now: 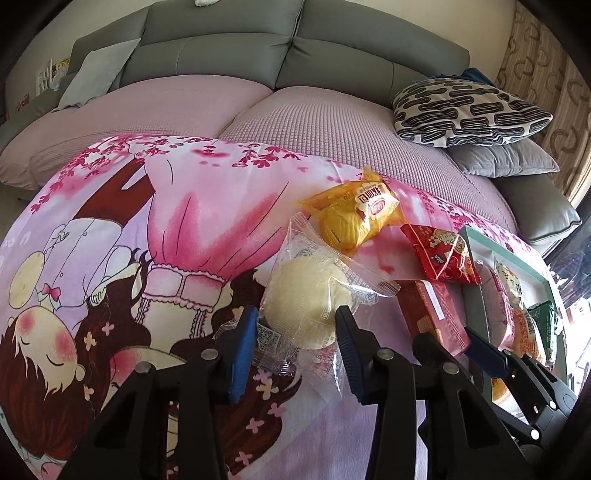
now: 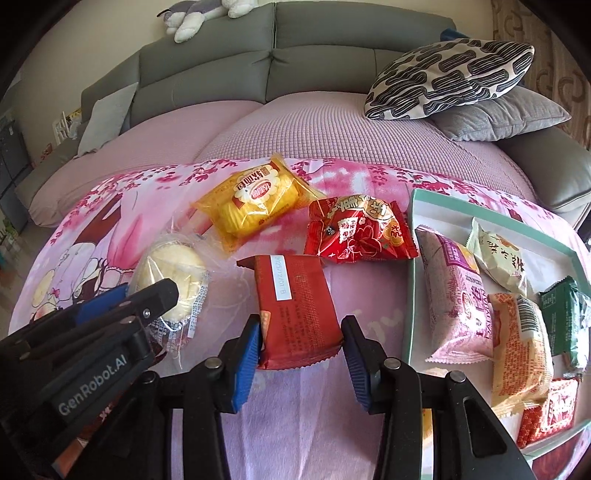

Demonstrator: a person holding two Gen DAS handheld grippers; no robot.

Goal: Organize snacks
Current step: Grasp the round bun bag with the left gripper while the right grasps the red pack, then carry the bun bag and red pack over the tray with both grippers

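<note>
A pale bun in a clear wrapper [image 1: 306, 306] lies on the pink cartoon cloth [image 1: 147, 229], and my left gripper [image 1: 295, 350] is shut on it, pads pressing both sides. In the right wrist view the same bun [image 2: 173, 269] sits in the left gripper [image 2: 136, 295]. My right gripper [image 2: 301, 358] is shut on a red-brown packet [image 2: 295, 314], printed side up; from the left wrist view the packet [image 1: 428, 314] shows in the right gripper [image 1: 450, 343]. A yellow packet [image 2: 251, 206] and a red packet [image 2: 358, 232] lie beyond. The teal-rimmed tray [image 2: 413, 258] holds several packets.
Behind the cloth is a grey sofa [image 2: 295, 55] with a pink quilted cover [image 2: 314, 129]. A black-and-white patterned cushion [image 2: 450, 74] rests on a grey cushion [image 2: 509, 118] at the back right. A plush toy [image 2: 207, 11] lies on the sofa back.
</note>
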